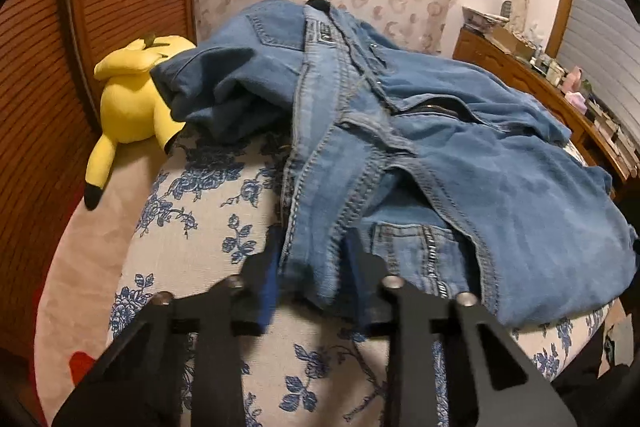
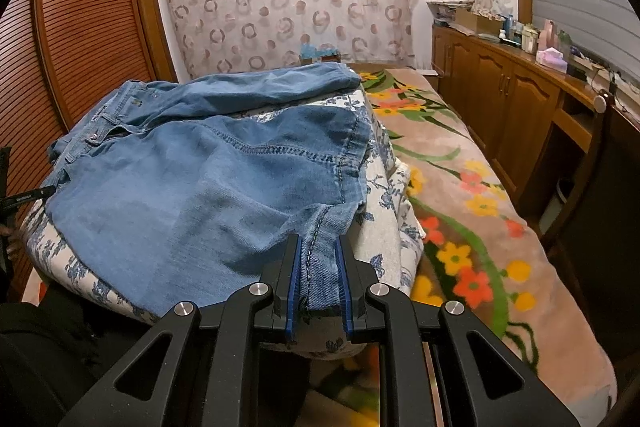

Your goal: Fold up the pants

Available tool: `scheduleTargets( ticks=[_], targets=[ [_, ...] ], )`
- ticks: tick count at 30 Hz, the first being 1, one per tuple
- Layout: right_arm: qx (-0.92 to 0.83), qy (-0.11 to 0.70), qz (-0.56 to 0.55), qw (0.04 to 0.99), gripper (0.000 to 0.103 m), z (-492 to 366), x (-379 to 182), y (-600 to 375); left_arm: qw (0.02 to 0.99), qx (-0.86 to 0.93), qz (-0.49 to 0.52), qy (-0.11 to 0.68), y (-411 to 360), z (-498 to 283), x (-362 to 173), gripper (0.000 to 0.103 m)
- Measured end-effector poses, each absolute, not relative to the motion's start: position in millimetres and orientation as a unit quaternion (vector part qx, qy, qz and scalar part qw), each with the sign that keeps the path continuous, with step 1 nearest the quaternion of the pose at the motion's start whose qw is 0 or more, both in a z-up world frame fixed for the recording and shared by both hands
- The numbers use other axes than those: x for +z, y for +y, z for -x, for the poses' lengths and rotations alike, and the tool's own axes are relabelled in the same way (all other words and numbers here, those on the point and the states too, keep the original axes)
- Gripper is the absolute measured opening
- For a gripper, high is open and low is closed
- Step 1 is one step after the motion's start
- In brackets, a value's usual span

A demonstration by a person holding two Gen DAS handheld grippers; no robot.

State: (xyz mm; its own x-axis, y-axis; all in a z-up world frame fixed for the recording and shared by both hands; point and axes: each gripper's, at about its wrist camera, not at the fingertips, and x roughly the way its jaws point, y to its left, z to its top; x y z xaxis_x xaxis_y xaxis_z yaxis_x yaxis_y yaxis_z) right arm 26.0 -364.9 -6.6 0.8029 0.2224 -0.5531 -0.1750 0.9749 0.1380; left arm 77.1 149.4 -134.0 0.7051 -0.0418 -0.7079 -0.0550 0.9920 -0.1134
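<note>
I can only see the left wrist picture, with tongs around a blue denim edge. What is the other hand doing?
Observer: The right tongs are shut on a stitched hem of the jeans, at the near edge.
Operator: What lies to the right of them?
Observer: A blanket with orange and yellow flowers, spread flat.
Operator: And farther back?
Observer: The far leg lies stretched out in front of the curtain.

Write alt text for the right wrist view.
The right gripper is shut on the near edge of blue jeans lying on a blue-floral cushion. A flowered blanket covers the bed to the right, before a patterned curtain.
</note>
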Motion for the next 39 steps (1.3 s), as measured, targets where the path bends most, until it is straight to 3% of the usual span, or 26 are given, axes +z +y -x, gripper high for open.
scheduleTargets(
  ticks=[6, 12, 20, 39],
  targets=[
    [0.108, 0.282, -0.027, 0.953, 0.016, -28.9, 12.0, -363.1, 0.931, -0.008, 0.063, 0.36, 143.9, -62.6, -107.5, 0.014],
    [0.106, 0.249, -0.019, 0.962, 0.015, -27.2, 41.9, -368.7, 0.946, -0.016, 0.049, 0.319, 134.0, -42.4, -66.6, 0.009],
    [0.104, 0.203, 0.002, 0.974, 0.014, -19.6, 74.2, -370.9, 0.96, -0.024, 0.049, 0.276, 131.3, -22.5, -28.9, 0.008],
    [0.102, 0.116, 0.024, 0.988, 0.014, 10.6, 81.7, -376.4, 0.981, -0.044, 0.056, 0.178, 133.4, 35.4, 42.1, 0.008]
  ],
)
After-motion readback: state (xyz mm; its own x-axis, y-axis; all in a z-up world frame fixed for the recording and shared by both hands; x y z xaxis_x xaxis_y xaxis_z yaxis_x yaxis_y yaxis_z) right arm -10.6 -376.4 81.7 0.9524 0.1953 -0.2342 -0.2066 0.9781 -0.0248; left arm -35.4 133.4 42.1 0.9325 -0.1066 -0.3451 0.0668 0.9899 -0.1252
